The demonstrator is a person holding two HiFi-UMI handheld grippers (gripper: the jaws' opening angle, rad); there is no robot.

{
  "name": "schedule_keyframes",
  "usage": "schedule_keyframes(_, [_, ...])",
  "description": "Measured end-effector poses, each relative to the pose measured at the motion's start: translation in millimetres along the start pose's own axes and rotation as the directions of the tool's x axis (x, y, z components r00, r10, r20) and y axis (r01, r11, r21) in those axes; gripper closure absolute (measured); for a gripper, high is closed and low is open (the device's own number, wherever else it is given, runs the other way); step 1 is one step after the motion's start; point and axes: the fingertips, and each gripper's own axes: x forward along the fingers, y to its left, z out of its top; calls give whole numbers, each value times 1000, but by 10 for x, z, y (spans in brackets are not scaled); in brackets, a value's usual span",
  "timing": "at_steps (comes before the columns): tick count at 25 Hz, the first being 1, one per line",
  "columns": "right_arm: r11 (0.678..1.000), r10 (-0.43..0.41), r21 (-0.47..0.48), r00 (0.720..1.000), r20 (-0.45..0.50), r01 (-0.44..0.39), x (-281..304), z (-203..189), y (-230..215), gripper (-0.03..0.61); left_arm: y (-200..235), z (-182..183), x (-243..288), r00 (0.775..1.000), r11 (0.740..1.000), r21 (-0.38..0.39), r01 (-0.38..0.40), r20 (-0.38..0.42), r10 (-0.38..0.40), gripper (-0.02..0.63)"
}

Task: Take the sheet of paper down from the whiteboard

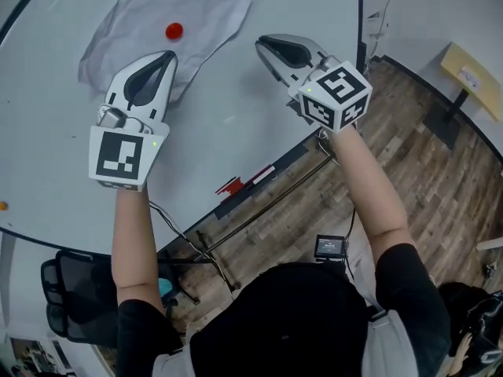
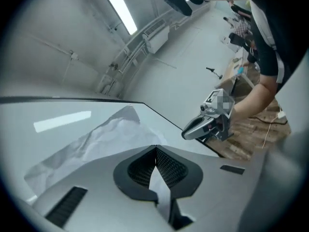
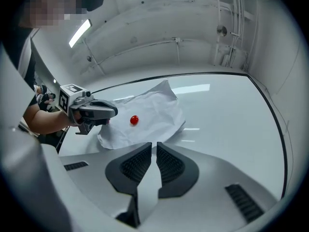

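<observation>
A crumpled white sheet of paper (image 1: 169,22) hangs on the whiteboard (image 1: 236,108), pinned by a red round magnet (image 1: 174,31). My left gripper (image 1: 167,56) is shut and empty, its tips over the sheet's lower edge; whether it touches the sheet I cannot tell. My right gripper (image 1: 262,44) is shut and empty too, off to the right of the sheet over bare board. In the left gripper view the paper (image 2: 108,134) lies ahead of the shut left gripper (image 2: 155,149), with the right gripper (image 2: 205,124) beyond. The right gripper view shows the paper (image 3: 154,108), the magnet (image 3: 134,120) and the left gripper (image 3: 99,111).
The board's lower ledge carries a red object (image 1: 231,185) and a pale bar. An orange magnet (image 1: 3,206) sits at the board's left edge. Below are wooden floor (image 1: 440,179), a black office chair (image 1: 75,305) and a yellow stand (image 1: 471,73).
</observation>
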Motion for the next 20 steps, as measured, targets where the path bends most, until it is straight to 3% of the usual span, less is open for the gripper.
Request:
schedule_keyframes(7, [999,-53,15,998,45,52,64,175,-155,554,109,39,193,990,977,202,-66,-111,89,571])
schedule_keyframes(14, [997,-74,24,996,57,73,111,277,-201,554,135,-12,342,975,958,282,-51,-194,109,531])
schedule_keyframes(20, [998,-64,26,995,78,62,117,381,-167,554,149,-65,442,957,926,376,-34,-256,139,486])
